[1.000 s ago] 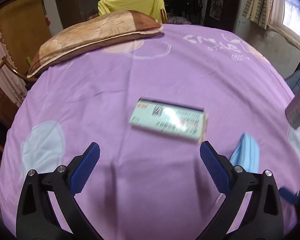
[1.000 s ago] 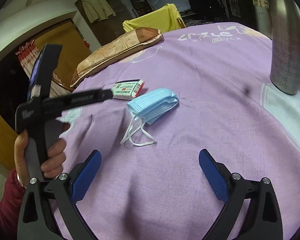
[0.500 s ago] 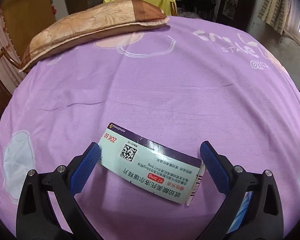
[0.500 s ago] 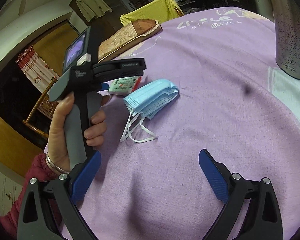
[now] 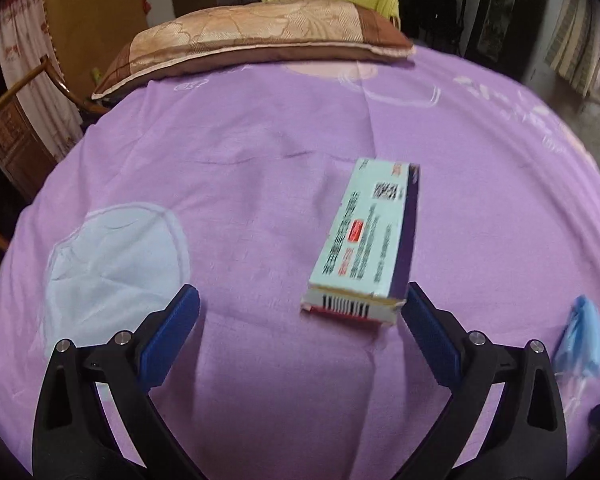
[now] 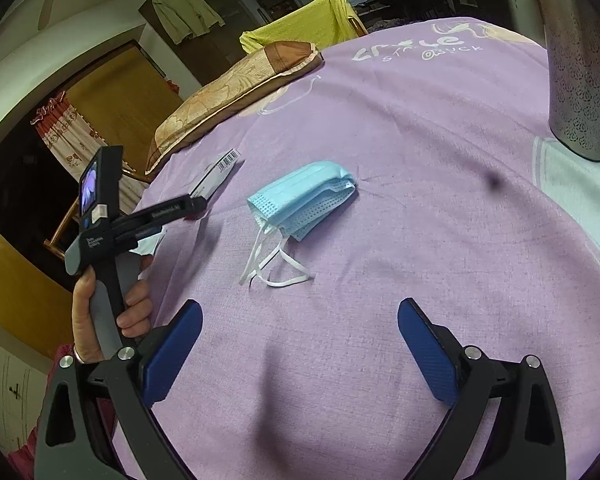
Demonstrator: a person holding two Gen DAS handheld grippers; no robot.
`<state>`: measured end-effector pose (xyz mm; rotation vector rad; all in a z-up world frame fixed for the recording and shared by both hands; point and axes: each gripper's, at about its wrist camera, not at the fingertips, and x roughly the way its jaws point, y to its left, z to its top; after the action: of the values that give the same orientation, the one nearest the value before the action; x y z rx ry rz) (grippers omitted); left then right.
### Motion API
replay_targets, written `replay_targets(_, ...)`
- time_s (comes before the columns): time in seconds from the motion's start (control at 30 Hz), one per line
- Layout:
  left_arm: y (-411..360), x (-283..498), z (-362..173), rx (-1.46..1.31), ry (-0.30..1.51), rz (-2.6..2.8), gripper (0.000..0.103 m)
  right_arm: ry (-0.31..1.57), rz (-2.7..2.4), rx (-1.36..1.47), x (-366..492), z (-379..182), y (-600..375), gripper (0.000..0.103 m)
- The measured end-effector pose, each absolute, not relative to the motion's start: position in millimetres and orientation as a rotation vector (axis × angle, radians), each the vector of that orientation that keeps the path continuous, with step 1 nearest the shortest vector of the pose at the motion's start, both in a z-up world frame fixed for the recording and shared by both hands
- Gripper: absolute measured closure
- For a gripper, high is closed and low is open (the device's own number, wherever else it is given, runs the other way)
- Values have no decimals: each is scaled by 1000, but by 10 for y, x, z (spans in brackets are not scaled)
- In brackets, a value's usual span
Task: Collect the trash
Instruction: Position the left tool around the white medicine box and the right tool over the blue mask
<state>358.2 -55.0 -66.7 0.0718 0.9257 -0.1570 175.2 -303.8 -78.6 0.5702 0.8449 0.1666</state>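
Collecting barely begun: box [image 5: 370,236] and face mask [image 6: 304,200] both lying loose on purple bedsheet [image 5: 260,160]. Left gripper [image 5: 300,312] spread wide, closing on box's near end; right gripper [image 6: 300,332] wide, empty, short of mask.

Box [image 5: 366,236]: long pale-green carton, printed text, red label, barcode end flap facing the left camera, flat on the purple bed [image 5: 260,200]. Mask [image 6: 306,200]: light blue, folded, white ear loops trailing out, flat on the bed just beside the box.
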Motion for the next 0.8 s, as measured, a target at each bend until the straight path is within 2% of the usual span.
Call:
replay_targets(0.23, -935, 3735, -650, 173, 894, -239, 6, 851, 172, 620, 1772, -824, -3108, 6)
replay_targets(0.37, -837, 3929, -811, 101, 980, -240, 6, 851, 171, 616, 1774, -824, -3091, 6)
replay_targets(0.8, -908, 3888, -852, 161, 965, -240, 6, 911, 78, 518, 1964, -703, -2987, 6)
